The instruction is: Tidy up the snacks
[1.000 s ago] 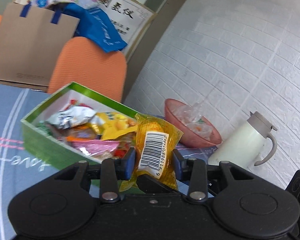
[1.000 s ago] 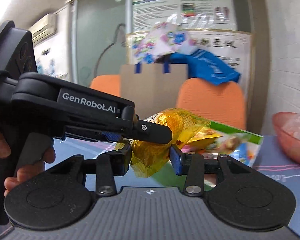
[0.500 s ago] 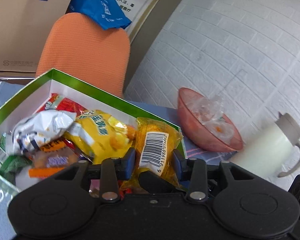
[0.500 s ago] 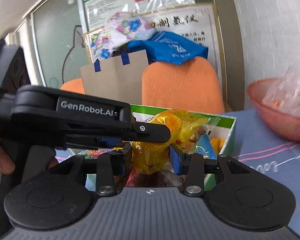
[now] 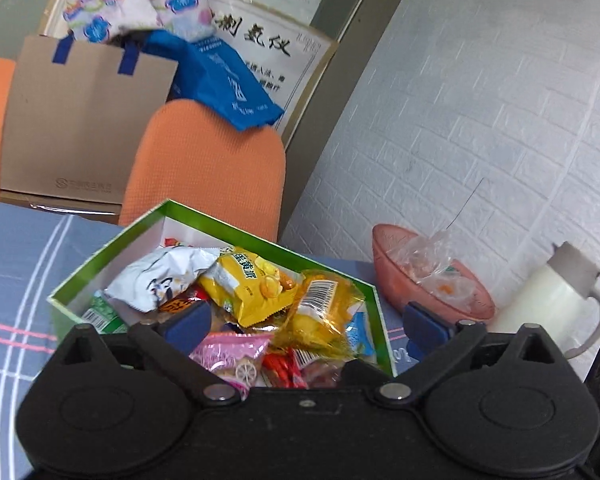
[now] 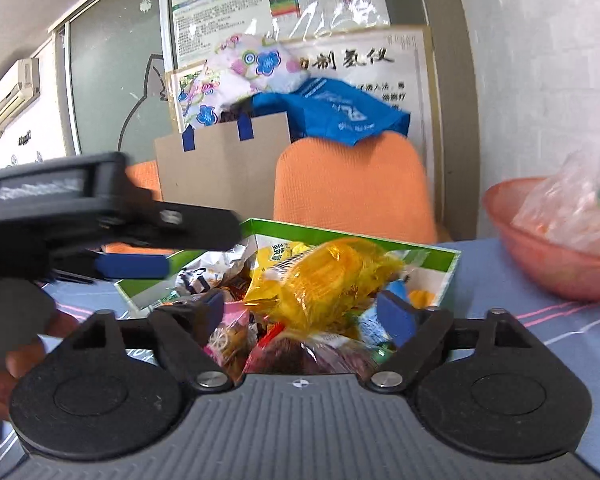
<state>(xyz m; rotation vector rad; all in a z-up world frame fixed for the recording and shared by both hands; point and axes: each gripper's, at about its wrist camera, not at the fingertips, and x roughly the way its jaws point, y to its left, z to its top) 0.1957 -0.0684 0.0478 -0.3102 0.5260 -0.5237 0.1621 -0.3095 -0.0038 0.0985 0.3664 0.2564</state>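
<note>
A green cardboard box [image 5: 260, 236] [image 6: 360, 238] on the table holds several snack packets. On top of the pile at its near right lies a clear yellow packet [image 5: 320, 312] [image 6: 324, 276] with a barcode. My left gripper [image 5: 306, 322] hangs just before the box, its jaws opening wide; the packet sits between the blue pads and neither presses on it. My right gripper [image 6: 304, 312] has its jaws opening too, with the same packet loose between them. In the right wrist view the left gripper's blue pad [image 6: 132, 266] shows at the left, held by a hand [image 6: 16, 360].
A pink bowl [image 5: 392, 264] [image 6: 540, 264] with plastic bags stands right of the box, and a white jug [image 5: 552, 304] beyond it by the brick wall. An orange chair [image 5: 208, 168] and a brown paper bag [image 5: 80, 120] stand behind the table's blue checked cloth [image 5: 16, 260].
Both grippers were shut on the yellow packet and carried it over the box. Both have now opened, and the packet rests on the pile. The left gripper has drawn back.
</note>
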